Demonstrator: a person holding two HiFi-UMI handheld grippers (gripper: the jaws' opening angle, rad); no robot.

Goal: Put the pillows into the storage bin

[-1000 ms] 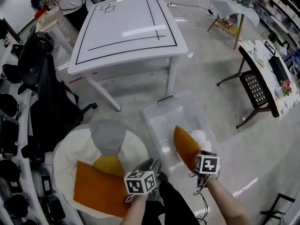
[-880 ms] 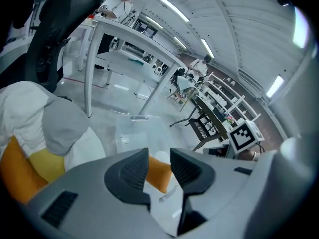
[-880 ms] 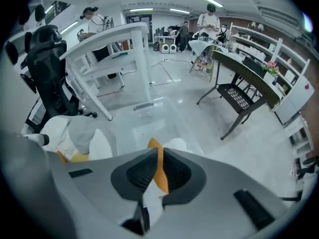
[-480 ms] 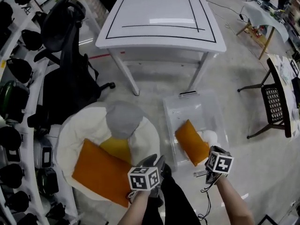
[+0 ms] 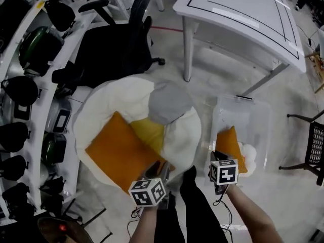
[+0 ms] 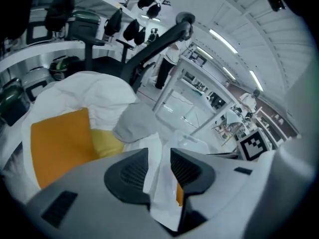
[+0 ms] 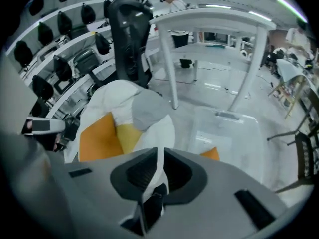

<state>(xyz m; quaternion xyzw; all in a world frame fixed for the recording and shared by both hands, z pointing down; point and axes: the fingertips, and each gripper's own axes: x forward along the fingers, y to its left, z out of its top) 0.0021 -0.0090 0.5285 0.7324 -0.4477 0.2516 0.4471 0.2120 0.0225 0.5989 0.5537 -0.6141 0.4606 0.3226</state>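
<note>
By the beanbag [image 5: 101,110] | left gripper [image 5: 159,168] narrowly spread, empty | orange pillow [image 5: 119,153] just beside

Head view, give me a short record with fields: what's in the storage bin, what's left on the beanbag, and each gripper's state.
Storage bin: small orange pillow, white pillow
White beanbag: large orange pillow, yellow pillow, grey pillow
Left gripper: jaws apart, nothing held
Right gripper: jaws narrowly apart, nothing held
Pillows not yet in bin: three
</note>
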